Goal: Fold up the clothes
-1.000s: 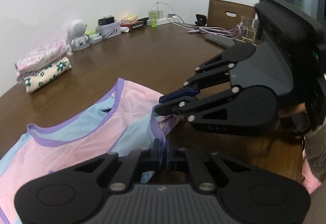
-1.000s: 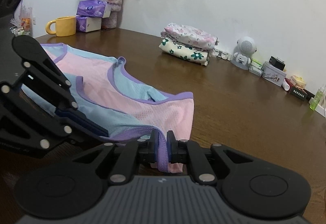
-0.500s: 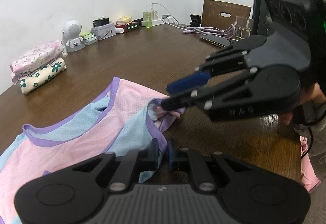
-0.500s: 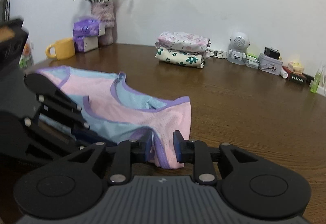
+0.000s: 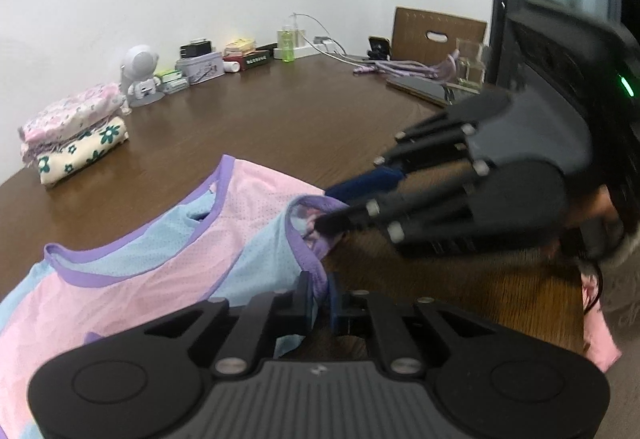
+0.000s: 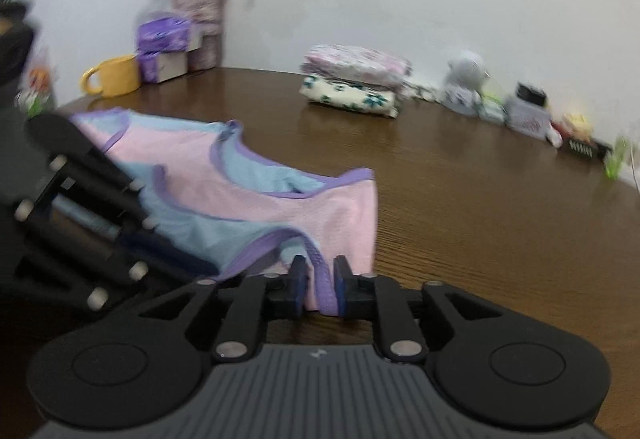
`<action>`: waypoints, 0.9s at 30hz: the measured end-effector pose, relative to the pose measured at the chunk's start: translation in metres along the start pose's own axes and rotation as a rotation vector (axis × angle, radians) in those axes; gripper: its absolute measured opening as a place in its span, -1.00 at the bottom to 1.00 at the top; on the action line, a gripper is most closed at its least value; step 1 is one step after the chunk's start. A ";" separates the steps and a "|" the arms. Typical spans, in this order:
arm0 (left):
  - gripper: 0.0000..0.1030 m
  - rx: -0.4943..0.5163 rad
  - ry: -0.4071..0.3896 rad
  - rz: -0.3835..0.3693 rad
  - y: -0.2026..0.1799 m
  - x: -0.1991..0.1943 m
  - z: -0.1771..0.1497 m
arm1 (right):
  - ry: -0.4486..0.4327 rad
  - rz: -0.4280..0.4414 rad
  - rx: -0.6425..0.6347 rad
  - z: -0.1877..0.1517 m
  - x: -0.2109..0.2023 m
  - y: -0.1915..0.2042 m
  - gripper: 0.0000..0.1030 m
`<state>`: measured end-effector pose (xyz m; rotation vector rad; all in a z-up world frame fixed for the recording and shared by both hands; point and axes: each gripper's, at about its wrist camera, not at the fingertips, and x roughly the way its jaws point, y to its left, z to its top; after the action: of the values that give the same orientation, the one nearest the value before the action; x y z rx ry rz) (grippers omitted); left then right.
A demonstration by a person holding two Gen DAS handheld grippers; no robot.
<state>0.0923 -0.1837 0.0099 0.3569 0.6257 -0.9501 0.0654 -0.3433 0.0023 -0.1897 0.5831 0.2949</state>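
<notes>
A pink and light-blue sleeveless top [image 5: 160,259] with purple trim lies flat on the brown table [image 5: 280,127], its shoulder end toward me. My left gripper [image 5: 319,295] is shut on a purple-edged strap at the near edge. Close on its right, my right gripper [image 5: 340,205] stands open, and the other strap loops loosely over its lower finger. In the right wrist view that purple strap [image 6: 320,279] hangs slack between the parted fingers of the right gripper [image 6: 320,287]. The top [image 6: 260,199] spreads away to the left, and the left gripper [image 6: 192,259] is blurred there.
Two folded garments are stacked [image 5: 76,131] at the far left by the wall. A white astronaut figure [image 5: 140,75], small boxes, a green bottle [image 5: 287,43] and cables line the back edge. A yellow mug [image 6: 114,77], tissue packs and a flower vase [image 6: 198,27] stand beyond the top.
The right gripper's fingers have parted, so the strap it pinched now hangs loose between them. The left gripper keeps its strap. Both cameras have shifted slightly.
</notes>
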 end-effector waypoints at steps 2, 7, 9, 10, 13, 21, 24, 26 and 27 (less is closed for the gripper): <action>-0.87 -0.006 -0.015 0.002 0.000 -0.003 0.000 | 0.000 -0.016 -0.055 0.000 -0.001 0.010 -0.42; -0.87 0.026 -0.028 0.009 -0.006 -0.007 -0.003 | 0.008 -0.057 -0.119 0.001 0.006 0.017 -0.38; -0.86 0.021 -0.012 0.011 -0.006 -0.005 -0.003 | 0.011 -0.074 -0.145 0.002 0.008 0.020 -0.37; -0.79 0.014 -0.002 0.016 -0.005 -0.004 -0.003 | 0.013 -0.082 -0.157 0.003 0.010 0.022 -0.38; -0.61 -0.020 0.006 0.026 -0.002 -0.003 0.001 | 0.016 -0.089 -0.164 0.004 0.012 0.022 -0.56; -0.51 0.042 0.028 0.129 -0.015 0.018 0.021 | 0.002 -0.052 -0.063 0.005 0.005 0.010 -0.64; -0.53 0.026 0.040 0.166 -0.013 0.026 0.022 | 0.002 -0.046 -0.030 0.004 0.005 0.005 -0.70; -0.80 0.013 0.035 0.155 -0.012 0.026 0.022 | 0.000 -0.034 -0.007 0.003 0.005 0.002 -0.73; -0.93 0.008 0.031 0.142 -0.011 0.025 0.022 | -0.003 -0.028 0.002 0.003 0.005 0.001 -0.73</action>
<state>0.1014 -0.2180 0.0107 0.4190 0.6166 -0.8125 0.0702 -0.3408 0.0019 -0.1949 0.5778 0.2675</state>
